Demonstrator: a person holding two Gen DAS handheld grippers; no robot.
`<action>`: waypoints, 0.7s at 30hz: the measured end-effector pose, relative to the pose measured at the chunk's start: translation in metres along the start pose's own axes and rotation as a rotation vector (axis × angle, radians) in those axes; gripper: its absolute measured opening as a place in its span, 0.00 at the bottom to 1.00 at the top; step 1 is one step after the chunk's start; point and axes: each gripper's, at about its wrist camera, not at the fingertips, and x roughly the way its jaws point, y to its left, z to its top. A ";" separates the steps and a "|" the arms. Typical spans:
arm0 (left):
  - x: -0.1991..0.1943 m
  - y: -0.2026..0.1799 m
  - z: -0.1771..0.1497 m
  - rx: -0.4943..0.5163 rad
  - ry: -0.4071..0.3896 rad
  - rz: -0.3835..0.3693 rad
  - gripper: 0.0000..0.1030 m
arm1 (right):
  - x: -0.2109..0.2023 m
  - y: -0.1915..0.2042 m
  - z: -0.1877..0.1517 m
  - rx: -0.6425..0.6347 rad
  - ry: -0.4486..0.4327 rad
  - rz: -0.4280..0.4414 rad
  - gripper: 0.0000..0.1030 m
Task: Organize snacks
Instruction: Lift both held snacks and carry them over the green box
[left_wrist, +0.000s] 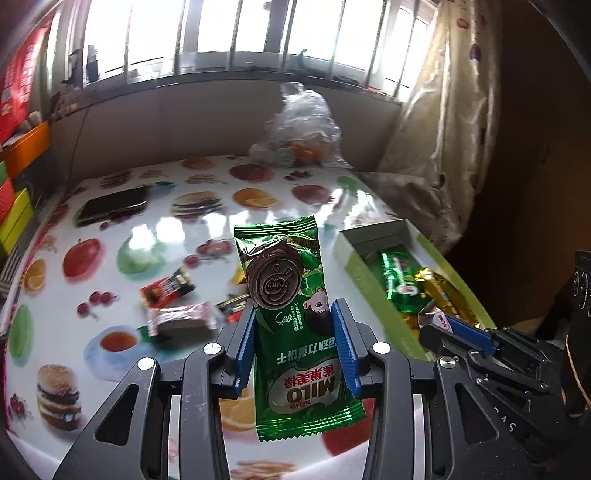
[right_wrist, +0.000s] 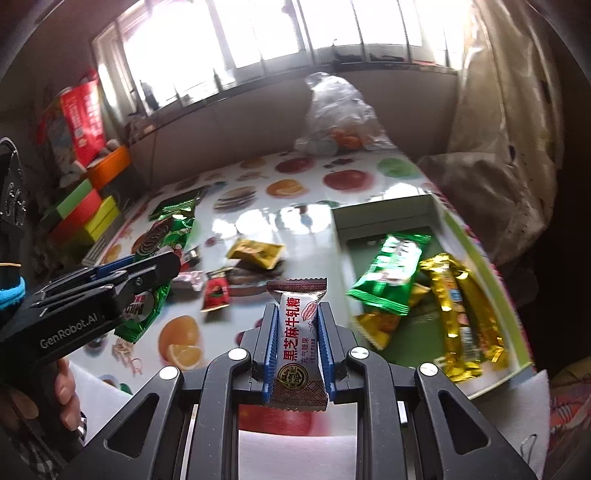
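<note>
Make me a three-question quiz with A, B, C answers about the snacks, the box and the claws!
1. Where does the box sit?
A. right of the loose snacks
B. on the windowsill
C. under the table

2. What colour is the Milo packet?
A. blue
B. green
C. white

3. What is the right claw doing?
A. hanging open
B. gripping a sesame nougat candy
C. gripping a phone

Answers:
1 A, it lies at the tablecloth's right edge.
2 B, its wrapper is shiny green in the left claw.
3 B, both pads press the wrapper.
</note>
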 end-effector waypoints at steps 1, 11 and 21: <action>0.001 -0.004 0.001 0.005 0.000 -0.011 0.39 | -0.002 -0.005 0.000 0.009 -0.002 -0.007 0.19; 0.017 -0.038 0.015 0.030 0.017 -0.109 0.39 | -0.018 -0.040 0.001 0.064 -0.024 -0.065 0.19; 0.047 -0.065 0.027 0.035 0.054 -0.181 0.39 | -0.020 -0.075 -0.004 0.114 -0.017 -0.138 0.19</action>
